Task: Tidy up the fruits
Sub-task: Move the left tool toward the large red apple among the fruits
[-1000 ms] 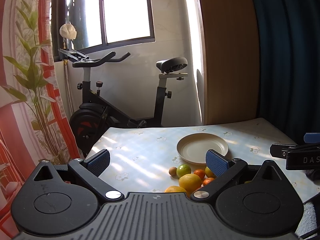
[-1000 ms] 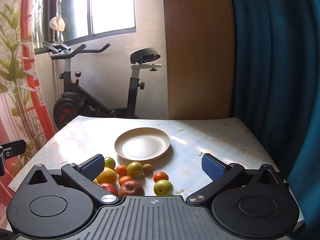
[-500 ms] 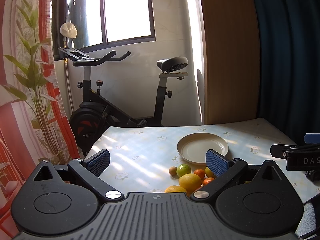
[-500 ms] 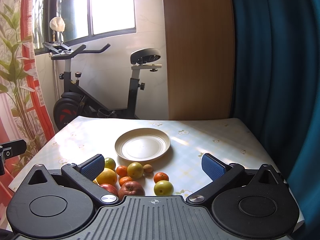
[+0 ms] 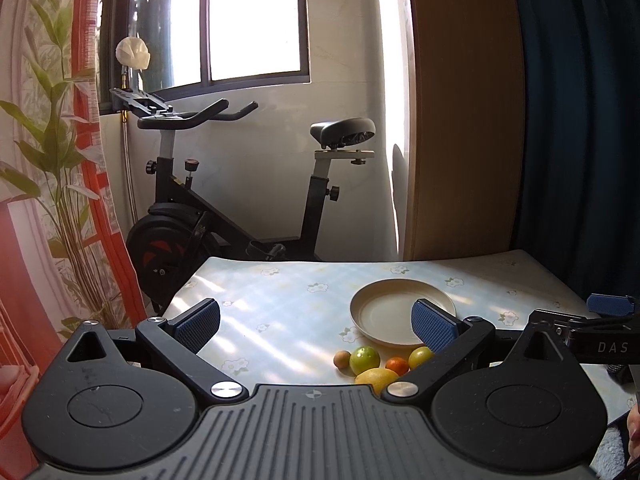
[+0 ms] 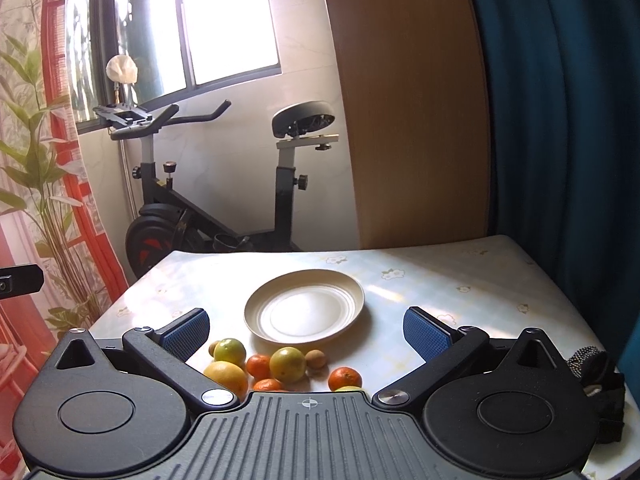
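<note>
Three white letters, "DAS", on right gripper [image 5: 600, 328] body.

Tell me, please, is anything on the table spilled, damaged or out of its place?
Nothing is spilled or broken. The only disorder: the fruits lie loose on the tablecloth, in front of the plate, which holds nothing. Both grippers, left and right, are open and hold nothing.
</note>
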